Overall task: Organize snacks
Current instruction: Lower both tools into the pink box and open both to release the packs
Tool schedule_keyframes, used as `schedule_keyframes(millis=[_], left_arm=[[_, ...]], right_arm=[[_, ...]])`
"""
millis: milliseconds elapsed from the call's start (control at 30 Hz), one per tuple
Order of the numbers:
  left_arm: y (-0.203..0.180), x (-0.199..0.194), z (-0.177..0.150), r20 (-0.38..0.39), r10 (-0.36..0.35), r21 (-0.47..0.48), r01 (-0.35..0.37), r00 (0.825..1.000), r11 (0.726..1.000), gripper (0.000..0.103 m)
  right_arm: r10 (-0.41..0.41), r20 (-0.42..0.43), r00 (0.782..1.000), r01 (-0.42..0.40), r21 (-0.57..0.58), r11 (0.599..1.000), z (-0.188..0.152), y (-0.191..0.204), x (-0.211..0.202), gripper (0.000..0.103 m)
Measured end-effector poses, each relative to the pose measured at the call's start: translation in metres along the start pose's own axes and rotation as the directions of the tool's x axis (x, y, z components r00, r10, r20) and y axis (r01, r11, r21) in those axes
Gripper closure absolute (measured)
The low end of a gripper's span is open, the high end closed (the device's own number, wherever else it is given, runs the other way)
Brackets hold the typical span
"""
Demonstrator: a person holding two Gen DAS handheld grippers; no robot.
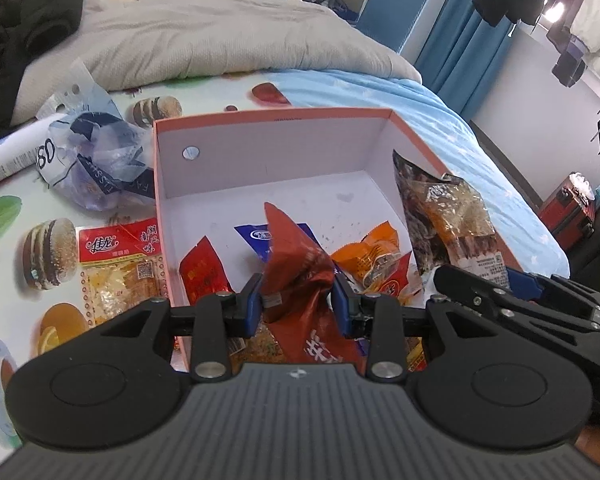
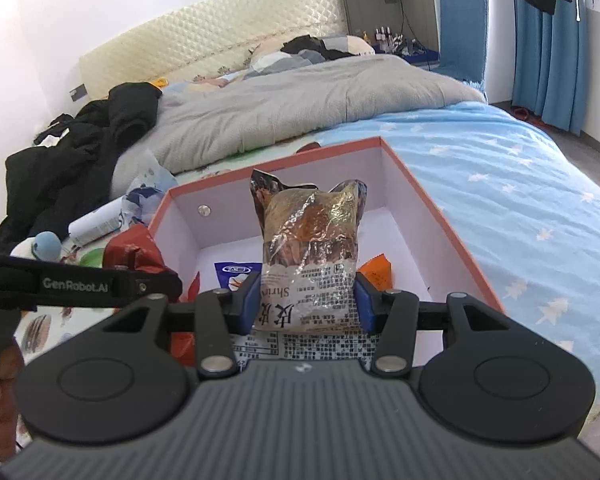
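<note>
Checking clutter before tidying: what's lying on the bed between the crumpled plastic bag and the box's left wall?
Nothing: in the left wrist view the plastic bag sits right against the box, leaving no gap.

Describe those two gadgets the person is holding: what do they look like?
Both match: the left gripper and right gripper have a grey ribbed body, two round black discs, black linkage arms with silver rivets, and blue pads on the fingers. The right view shows white "GenRobot.AI" lettering on the left gripper's side. No cables or sleeves show.

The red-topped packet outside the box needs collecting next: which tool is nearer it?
Left. The left tool, clamping a red bag, is beside the red-topped packet; the right tool is further right, over the box.
</note>
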State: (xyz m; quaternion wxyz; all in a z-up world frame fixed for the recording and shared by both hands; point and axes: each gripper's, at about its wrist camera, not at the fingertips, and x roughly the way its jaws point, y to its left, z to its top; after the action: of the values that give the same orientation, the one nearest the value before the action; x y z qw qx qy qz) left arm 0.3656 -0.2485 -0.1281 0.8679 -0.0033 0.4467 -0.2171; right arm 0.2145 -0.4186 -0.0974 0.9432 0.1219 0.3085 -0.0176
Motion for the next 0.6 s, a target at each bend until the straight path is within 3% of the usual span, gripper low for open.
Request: schedule_keyframes(millis=[167,267,333,400,600], left_arm=[[0.002,-0.004,-0.001,0.012,0.010,0.000,-0.010,1.000,1.000,0.061],[0.004,-0.011,-0.003,0.018,0.003,-0.010,-0.002,1.000,1.000,0.055],[0.004,-0.018,-0.005,0.029,0.004,-0.009,-0.004,1.000,1.000,0.054],[0.004,-0.028,-0.007,0.041,0.006,-0.011,-0.005,0.999,1.000,0.054],[0.004,-0.070,-0.016,0.093,0.011,-0.011,-0.010,0.996,1.000,0.053]], right_arm=[[0.003,-0.008,1.000,-0.003,-0.014,1.000,-0.001,0.002,0.007,0.051],[0.012,-0.022,1.000,-0.012,0.007,1.000,-0.001,0.001,0.006,0.047],[0.007,-0.033,0.999,-0.007,0.010,1.000,0.000,0.001,0.007,0.036],[-0.003,-0.027,1.000,0.003,0.011,1.000,0.001,0.002,0.001,0.033],[0.010,0.007,1.000,-0.010,0.019,1.000,0.000,0.011,-0.025,0.033]])
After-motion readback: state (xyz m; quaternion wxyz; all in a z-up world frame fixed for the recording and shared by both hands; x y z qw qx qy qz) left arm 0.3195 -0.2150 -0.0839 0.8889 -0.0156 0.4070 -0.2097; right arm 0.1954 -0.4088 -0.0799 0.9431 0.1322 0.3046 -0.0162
